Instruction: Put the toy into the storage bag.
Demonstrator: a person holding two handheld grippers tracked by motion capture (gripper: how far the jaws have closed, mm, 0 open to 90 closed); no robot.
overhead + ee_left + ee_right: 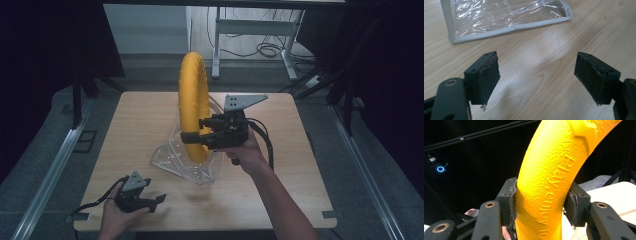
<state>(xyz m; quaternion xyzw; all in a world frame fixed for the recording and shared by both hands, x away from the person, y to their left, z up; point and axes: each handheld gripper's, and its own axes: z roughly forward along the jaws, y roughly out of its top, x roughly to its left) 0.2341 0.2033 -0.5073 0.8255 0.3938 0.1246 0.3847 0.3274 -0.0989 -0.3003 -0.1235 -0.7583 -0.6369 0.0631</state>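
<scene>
Right gripper (192, 131) raised, arm outstretched, clamped on upright yellow ring (194, 100) — left gripper (157, 201) low on table (280, 195), jaws spread, empty.

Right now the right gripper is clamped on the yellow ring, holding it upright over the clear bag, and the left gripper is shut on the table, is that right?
Not quite. The left gripper is open, its jaws wide apart over bare table, as the left gripper view shows. The right gripper is indeed clamped on the yellow ring, upright over the clear bag.
</scene>
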